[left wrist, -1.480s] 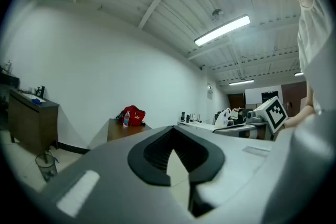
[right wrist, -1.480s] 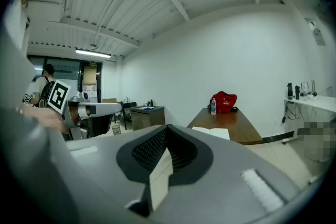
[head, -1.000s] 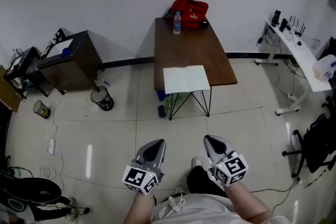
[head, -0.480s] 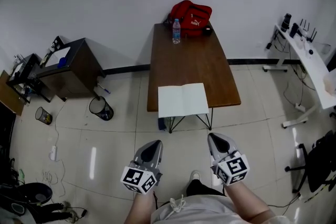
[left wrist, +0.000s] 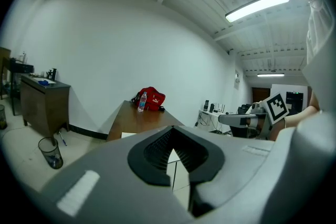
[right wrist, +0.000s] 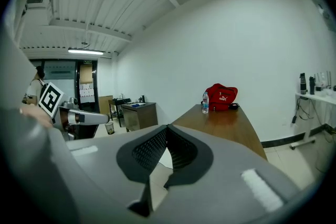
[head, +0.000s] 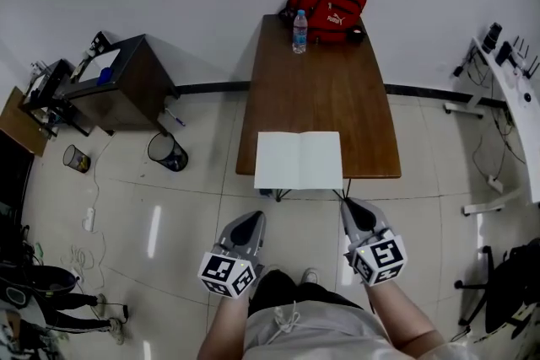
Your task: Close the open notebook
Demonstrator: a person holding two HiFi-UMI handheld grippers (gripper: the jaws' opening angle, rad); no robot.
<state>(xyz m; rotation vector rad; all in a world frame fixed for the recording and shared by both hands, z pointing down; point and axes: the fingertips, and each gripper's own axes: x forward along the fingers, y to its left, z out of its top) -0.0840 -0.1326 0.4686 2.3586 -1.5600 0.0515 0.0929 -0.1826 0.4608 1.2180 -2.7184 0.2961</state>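
Observation:
The open notebook (head: pixel 299 160) lies flat with white pages up at the near edge of the brown table (head: pixel 325 88); in the left gripper view only a corner of the notebook (left wrist: pixel 126 135) shows past the jaws. My left gripper (head: pixel 253 217) and right gripper (head: pixel 350 204) hover over the floor just short of the table's near edge, both pointing toward it. Each is shut with nothing between its jaws, as the left gripper (left wrist: pixel 170 131) and right gripper (right wrist: pixel 167 128) show in their own views. A water bottle (head: pixel 299 31) and a red bag (head: pixel 329 6) sit at the table's far end.
A dark cabinet (head: pixel 126 80) and a black waste bin (head: pixel 167 152) stand left of the table. A white desk (head: pixel 510 88) and an office chair (head: pixel 515 282) are at the right. Cables lie on the tiled floor at the left.
The person has walked toward the table, so the table and notebook are nearer. Both grippers came forward with them, still shut.

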